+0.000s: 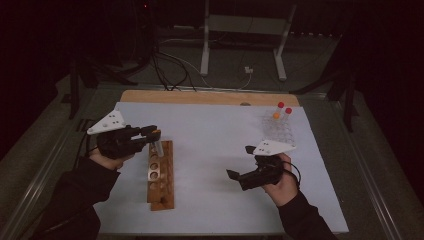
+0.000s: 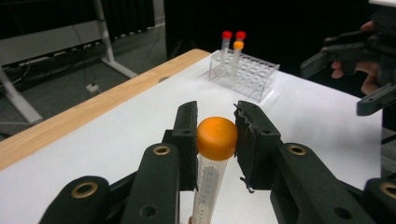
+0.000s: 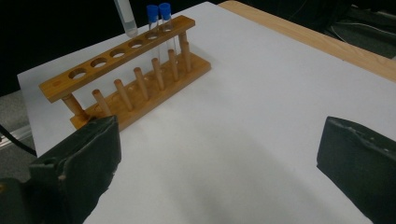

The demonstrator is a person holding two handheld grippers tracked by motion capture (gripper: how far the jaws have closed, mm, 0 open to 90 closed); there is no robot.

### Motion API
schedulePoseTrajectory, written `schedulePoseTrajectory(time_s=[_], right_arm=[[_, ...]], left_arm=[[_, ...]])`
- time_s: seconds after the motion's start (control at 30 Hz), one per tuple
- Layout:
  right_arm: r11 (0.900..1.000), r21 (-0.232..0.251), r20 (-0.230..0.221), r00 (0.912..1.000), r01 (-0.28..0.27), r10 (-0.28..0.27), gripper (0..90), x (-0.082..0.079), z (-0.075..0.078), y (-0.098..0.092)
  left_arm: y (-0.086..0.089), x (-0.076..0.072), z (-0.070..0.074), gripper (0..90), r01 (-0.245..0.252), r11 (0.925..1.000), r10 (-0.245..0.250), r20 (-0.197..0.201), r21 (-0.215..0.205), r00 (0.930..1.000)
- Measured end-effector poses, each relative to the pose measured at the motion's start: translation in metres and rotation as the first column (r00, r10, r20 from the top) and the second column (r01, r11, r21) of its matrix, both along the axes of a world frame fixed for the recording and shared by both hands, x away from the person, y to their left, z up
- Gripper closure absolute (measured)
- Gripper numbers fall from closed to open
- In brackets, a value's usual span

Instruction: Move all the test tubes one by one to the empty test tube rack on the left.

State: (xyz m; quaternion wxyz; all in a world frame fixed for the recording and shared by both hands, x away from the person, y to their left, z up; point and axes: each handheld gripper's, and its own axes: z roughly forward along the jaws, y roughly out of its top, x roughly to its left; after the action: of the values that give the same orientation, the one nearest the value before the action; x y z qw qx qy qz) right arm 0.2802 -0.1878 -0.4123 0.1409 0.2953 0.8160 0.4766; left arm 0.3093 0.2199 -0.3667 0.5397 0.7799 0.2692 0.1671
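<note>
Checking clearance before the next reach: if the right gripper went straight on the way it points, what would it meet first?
The right gripper is open and empty. Bare white mat lies ahead, then probably the wooden rack, at its empty end away from the blue-capped tubes. Depth is hard to judge.

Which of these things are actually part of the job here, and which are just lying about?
In use:
- left gripper, its fingers shut on the orange-capped clear plastic tube
- wooden test-tube rack with two blue-capped tubes
- clear plastic rack holding red- and orange-capped tubes
- right gripper, open, nothing between its fingers

Lying about:
- cables on the floor
- grey metal stand
</note>
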Motion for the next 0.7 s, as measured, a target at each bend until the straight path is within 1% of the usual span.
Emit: schedulePoseTrajectory(time_s=[0.1, 0.13, 0.17, 0.2, 0.37, 0.43, 0.5, 0.63, 0.7], right_arm=[[1.000, -0.004, -0.001, 1.0000, 0.000, 0.000, 0.0, 0.000, 0.000, 0.000], [1.000, -0.003, -0.002, 1.0000, -0.002, 0.002, 0.0, 0.000, 0.000, 0.000], [1.000, -0.004, -0.001, 1.0000, -0.002, 0.002, 0.0, 0.000, 0.000, 0.000], [1.000, -0.007, -0.001, 1.0000, 0.000, 0.000, 0.0, 0.000, 0.000, 0.000], [1.000, -0.007, -0.004, 1.0000, -0.002, 0.002, 0.0, 0.000, 0.000, 0.000], [1.000, -0.008, -0.005, 1.0000, -0.006, 0.006, 0.0, 0.000, 0.000, 0.000], [1.000, -0.011, -0.002, 1.0000, -0.006, 0.006, 0.0, 0.000, -0.001, 0.001], [1.000, -0.009, -0.006, 1.0000, -0.005, 0.005, 0.0, 0.000, -0.001, 0.000], [1.000, -0.013, -0.005, 1.0000, -0.004, 0.004, 0.0, 0.000, -0.001, 0.000]], left_arm=[[0.006, 0.001, -0.005, 71.9, -0.021, 0.9998, 0.021, -0.006, 0.000, 0.9998], [0.008, 0.001, -0.007, 71.9, -0.024, 0.9997, 0.024, -0.014, -0.007, 0.9996], [0.010, 0.001, -0.010, 71.9, -0.039, 0.9992, 0.039, -0.007, 0.003, 0.9992], [0.011, 0.001, -0.012, 71.9, -0.040, 0.9992, 0.040, -0.010, -0.001, 0.9991], [0.016, 0.003, -0.027, 71.9, -0.067, 0.9977, 0.067, -0.024, -0.001, 0.9974], [0.017, 0.003, -0.034, 71.9, -0.069, 0.9976, 0.068, -0.036, -0.004, 0.9970], [0.017, 0.003, -0.041, 71.9, -0.073, 0.9973, 0.073, -0.045, 0.005, 0.9963], [0.015, 0.003, -0.055, 71.9, -0.074, 0.9972, 0.074, -0.068, 0.008, 0.9949], [0.015, 0.004, -0.059, 71.9, -0.074, 0.9971, 0.075, -0.074, 0.020, 0.9944]])
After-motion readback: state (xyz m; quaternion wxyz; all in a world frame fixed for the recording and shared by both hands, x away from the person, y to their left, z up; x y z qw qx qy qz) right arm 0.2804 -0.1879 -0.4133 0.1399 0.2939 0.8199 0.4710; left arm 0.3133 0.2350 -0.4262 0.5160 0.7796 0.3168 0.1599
